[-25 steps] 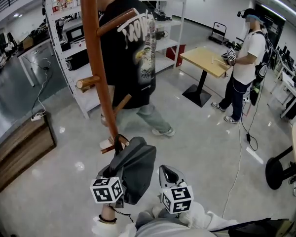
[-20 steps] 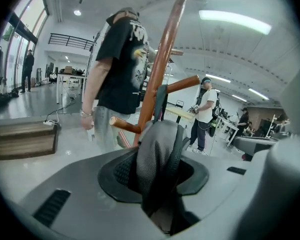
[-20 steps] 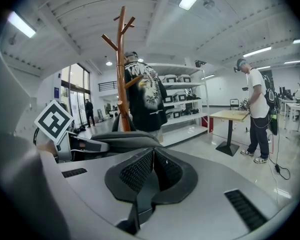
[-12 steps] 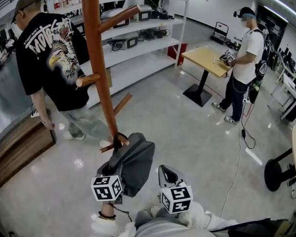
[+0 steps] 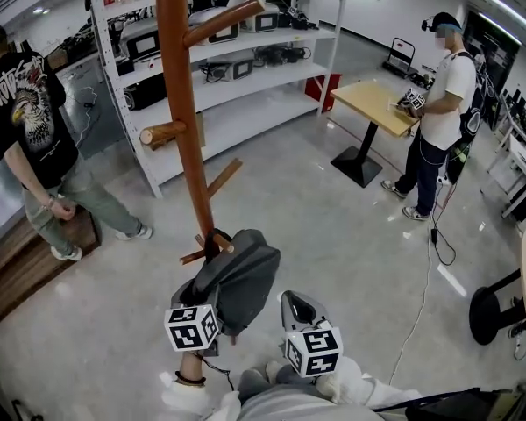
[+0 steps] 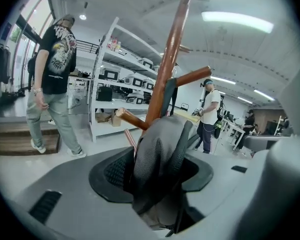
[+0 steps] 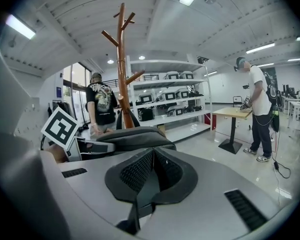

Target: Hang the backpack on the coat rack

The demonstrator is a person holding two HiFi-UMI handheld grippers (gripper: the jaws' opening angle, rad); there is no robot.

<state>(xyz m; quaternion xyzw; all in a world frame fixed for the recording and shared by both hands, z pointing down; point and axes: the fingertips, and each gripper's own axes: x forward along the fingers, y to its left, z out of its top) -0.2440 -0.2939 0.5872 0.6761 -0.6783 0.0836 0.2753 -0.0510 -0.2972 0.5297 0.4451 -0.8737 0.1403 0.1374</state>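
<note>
At lower centre-left of the head view, the left gripper (image 6: pixel 159 176) is released, its jaws just widening, with backpack (image 5: pixel 238 274) fabric loose between them. The backpack's loop sits on the coat rack's (image 5: pixel 180 103) low peg (image 5: pixel 193 256). Withdraw straight back, so nothing snags. At lower centre, the right gripper (image 7: pixel 152 171) is clenched and empty.

Before you: wooden coat rack (image 5: pixel 182 121); grey backpack (image 5: pixel 238 274) hung by its loop on a low peg (image 5: pixel 191 257). Your left gripper (image 5: pixel 193 310), jaws just opening, noses into its fabric; your right gripper (image 5: pixel 298 310) just beside.
</note>
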